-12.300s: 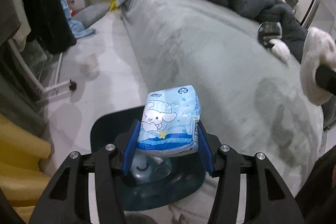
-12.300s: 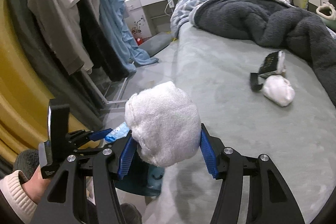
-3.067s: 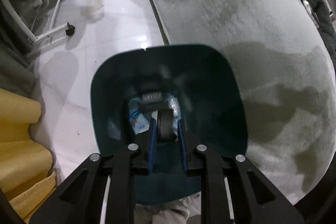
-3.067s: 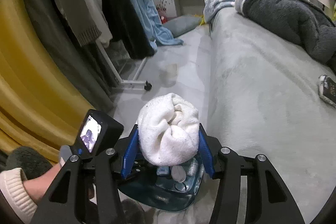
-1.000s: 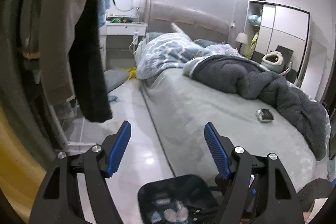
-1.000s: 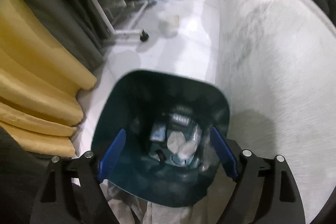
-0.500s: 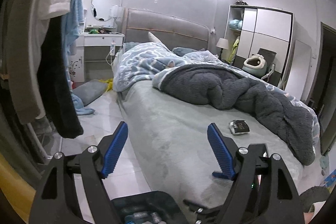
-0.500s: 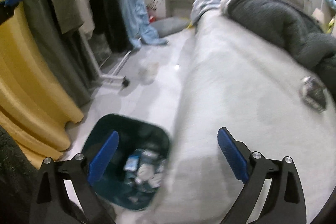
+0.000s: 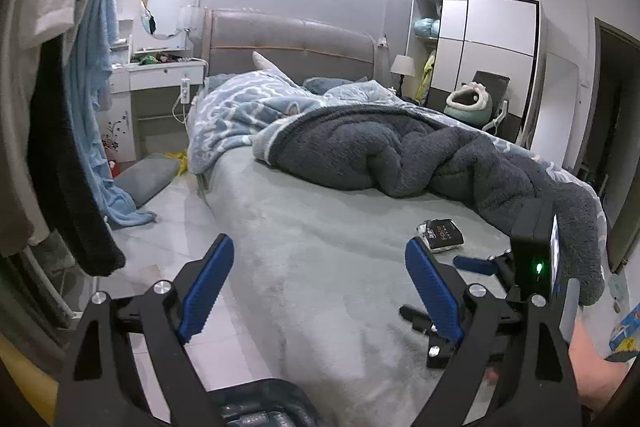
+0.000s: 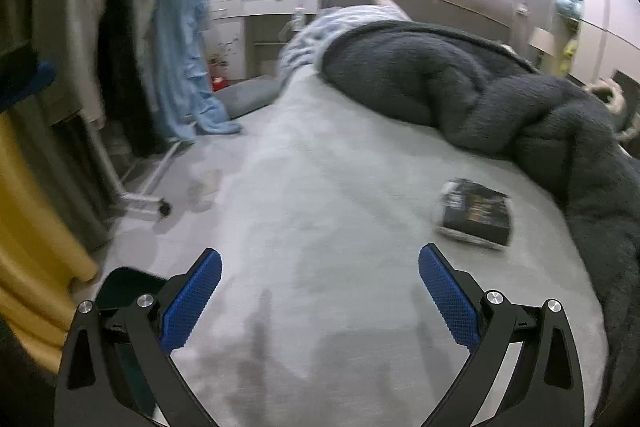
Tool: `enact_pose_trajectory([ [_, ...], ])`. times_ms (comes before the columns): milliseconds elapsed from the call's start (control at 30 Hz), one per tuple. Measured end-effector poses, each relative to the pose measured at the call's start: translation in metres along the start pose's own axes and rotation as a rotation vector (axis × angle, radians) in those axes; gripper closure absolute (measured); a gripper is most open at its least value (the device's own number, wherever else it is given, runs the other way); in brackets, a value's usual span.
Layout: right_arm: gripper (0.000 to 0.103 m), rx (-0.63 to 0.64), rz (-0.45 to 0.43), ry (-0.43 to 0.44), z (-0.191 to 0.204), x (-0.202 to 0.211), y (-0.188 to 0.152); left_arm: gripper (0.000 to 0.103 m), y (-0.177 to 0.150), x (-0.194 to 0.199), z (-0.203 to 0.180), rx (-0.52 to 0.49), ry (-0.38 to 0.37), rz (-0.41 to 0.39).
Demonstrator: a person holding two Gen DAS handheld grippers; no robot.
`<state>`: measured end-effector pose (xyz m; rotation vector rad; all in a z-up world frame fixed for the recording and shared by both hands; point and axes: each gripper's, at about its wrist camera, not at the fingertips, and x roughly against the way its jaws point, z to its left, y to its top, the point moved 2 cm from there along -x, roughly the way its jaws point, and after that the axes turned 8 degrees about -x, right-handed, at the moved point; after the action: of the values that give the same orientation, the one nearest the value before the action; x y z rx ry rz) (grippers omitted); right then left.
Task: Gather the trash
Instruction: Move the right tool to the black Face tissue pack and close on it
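Observation:
A black packet (image 9: 440,235) lies on the grey-green bed sheet (image 9: 320,227), close to the dark blanket. In the right wrist view the black packet (image 10: 476,213) sits ahead and right of my right gripper (image 10: 320,255), whose jaws are opening with nothing between them. My left gripper (image 9: 318,255) hangs over the bed's near left part, jaws also opening and empty. The dark teal trash bin (image 9: 256,403) with wrappers inside shows at the bottom edge, and its rim (image 10: 124,283) is behind the right gripper's left finger. The right tool's black camera block (image 9: 534,251) is at the right, with a hand (image 9: 592,367) below it.
A dark grey fleece blanket (image 9: 380,155) and a blue quilt (image 9: 248,111) cover the far bed. Hanging clothes (image 10: 120,27) and a rack foot (image 10: 160,207) line the left. A yellow curtain (image 10: 24,227), a floor cushion (image 9: 144,175) and a white vanity (image 9: 156,75) stand beyond.
Both views swung up from the bin to the bed. The bin slid to the lower edge. Both pairs of jaws spread wider. The black packet looms nearer in the right wrist view.

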<state>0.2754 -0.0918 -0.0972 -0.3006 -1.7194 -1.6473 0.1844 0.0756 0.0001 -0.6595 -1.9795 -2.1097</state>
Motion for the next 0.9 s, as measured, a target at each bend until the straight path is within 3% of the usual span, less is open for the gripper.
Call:
enact_pose_trajectory([
  [267,0.003,-0.062,-0.057,-0.062,-0.046,-0.004,0.016,0.012,-0.003,-0.041,-0.012,0.013,-0.045,0.048],
  [667,0.003,-0.151,-0.073,-0.160,-0.107,-0.030,0.033,0.008,-0.008,-0.095,-0.016,0.002,-0.075,0.088],
  [900,0.003,-0.224,-0.001,-0.130,-0.125,-0.051,0.030,0.008,-0.004,-0.126,-0.026,-0.028,-0.122,0.091],
])
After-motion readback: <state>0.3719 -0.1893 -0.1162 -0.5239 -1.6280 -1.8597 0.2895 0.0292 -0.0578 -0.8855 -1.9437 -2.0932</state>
